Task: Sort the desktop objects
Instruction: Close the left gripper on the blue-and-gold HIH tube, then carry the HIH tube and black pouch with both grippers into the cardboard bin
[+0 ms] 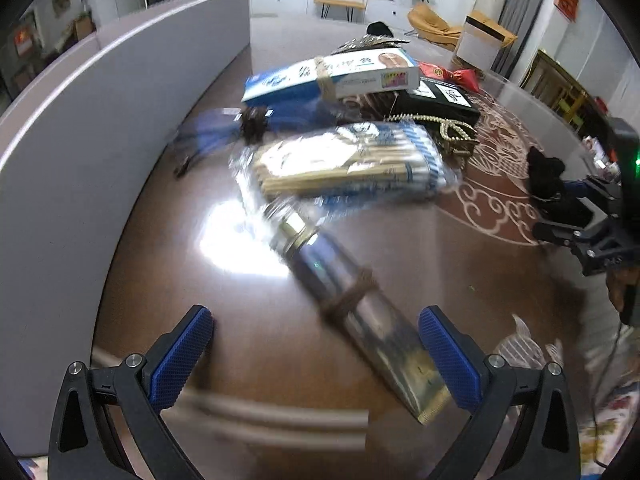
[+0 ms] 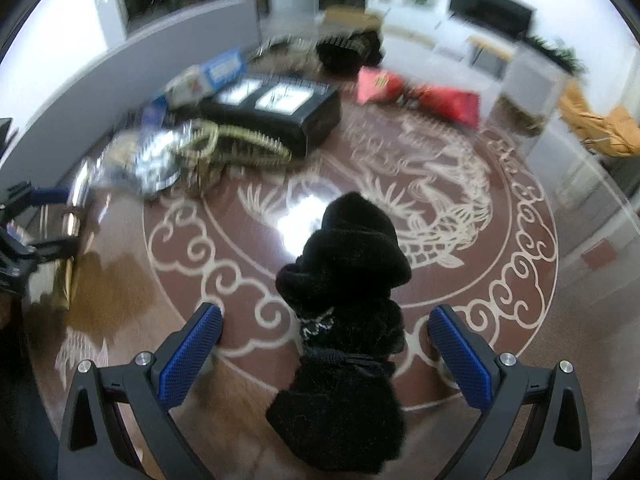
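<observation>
In the left wrist view my left gripper (image 1: 316,332) is open, its blue pads either side of a long shiny silver and gold packet (image 1: 352,300) lying diagonally on the brown table; the packet's near end rests close to the right pad. Beyond it lies a clear bag of chopsticks (image 1: 344,164). In the right wrist view my right gripper (image 2: 326,332) is open around a fluffy black cloth bundle (image 2: 348,304) lying on the table between its fingers, not squeezed. The right gripper (image 1: 592,232) also shows at the right edge of the left wrist view, with the black bundle (image 1: 546,172) before it.
A blue and white box (image 1: 328,76) leans on a black box (image 2: 280,108), with a beaded belt (image 2: 240,144) beside them. Red packets (image 2: 420,96) lie farther back. A grey partition (image 1: 100,120) curves along the left. The table (image 2: 500,240) carries a pale dragon pattern.
</observation>
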Demonstrator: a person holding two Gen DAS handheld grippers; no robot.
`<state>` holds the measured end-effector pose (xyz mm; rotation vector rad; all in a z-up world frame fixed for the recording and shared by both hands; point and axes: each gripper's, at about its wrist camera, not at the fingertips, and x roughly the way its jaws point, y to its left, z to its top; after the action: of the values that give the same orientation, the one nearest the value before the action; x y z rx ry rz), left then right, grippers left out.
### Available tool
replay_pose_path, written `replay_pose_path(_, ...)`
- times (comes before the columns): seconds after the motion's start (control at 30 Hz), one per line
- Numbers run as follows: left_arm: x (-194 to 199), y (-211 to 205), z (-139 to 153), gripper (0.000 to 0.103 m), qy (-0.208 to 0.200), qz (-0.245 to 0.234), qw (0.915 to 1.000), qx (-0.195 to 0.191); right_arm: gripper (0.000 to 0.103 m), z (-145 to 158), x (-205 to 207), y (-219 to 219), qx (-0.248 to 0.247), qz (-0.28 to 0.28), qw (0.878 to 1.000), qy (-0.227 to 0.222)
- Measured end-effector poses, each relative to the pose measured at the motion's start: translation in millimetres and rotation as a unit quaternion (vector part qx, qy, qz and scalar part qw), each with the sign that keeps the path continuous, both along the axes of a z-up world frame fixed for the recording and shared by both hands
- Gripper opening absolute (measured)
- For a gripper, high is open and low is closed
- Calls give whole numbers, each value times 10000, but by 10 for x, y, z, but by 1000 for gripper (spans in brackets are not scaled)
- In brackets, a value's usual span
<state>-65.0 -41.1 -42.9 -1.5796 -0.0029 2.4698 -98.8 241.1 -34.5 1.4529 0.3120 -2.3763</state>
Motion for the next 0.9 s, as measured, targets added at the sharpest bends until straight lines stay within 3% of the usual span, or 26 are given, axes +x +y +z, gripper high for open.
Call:
replay_pose_path(0.07, -22, 9, 19, 103, -142, -59, 9999, 49, 103, 12, -37, 26, 134, 131, 9993, -319)
replay_pose_path(0.17, -79, 163, 33, 103, -108, -205, 9995, -222, 101, 9, -61, 61, 257, 224, 9973, -655)
replay_pose_path(0.23, -162, 254, -3, 102, -128, -156, 9992, -352, 94, 22, -55, 80, 279, 268, 9965, -735)
replay_pose_path(0.33, -206, 370, 15, 69, 85, -149, 9983, -558, 78, 77, -70, 131, 143, 246, 9969, -740)
replay_pose_path(0.4, -218, 422, 55, 35, 201, -197, 9981, -543, 64, 101, -97, 157, 11, 233, 9967, -778)
replay_pose_path(0.43, -229, 440, 57, 30, 195, -248, 9985, -447, 56, 111, -109, 154, -9, 260, 9967, -772)
replay_pose_path(0.47, -224, 456, 68, 29, 256, -264, 9982, -479, 51, 117, -120, 140, -14, 316, 9966, -766)
replay_pose_path(0.5, -203, 471, 92, 29, 340, -303, 9978, -490, 36, 126, -125, 127, 16, 356, 9966, -740)
replay_pose_path(0.53, -166, 468, 137, 29, 447, -337, 9975, -437, 34, 133, -123, 109, 65, 398, 9966, -717)
replay_pose_path(0.77, 134, 252, 458, 29, 844, -432, 9955, -8, 34, 514, 1, 39, -131, 536, 9977, -390)
replay_pose_path(0.9, 295, 116, 608, 29, 1090, -340, 9933, 196, 34, 579, 118, 31, -211, 478, 9978, -419)
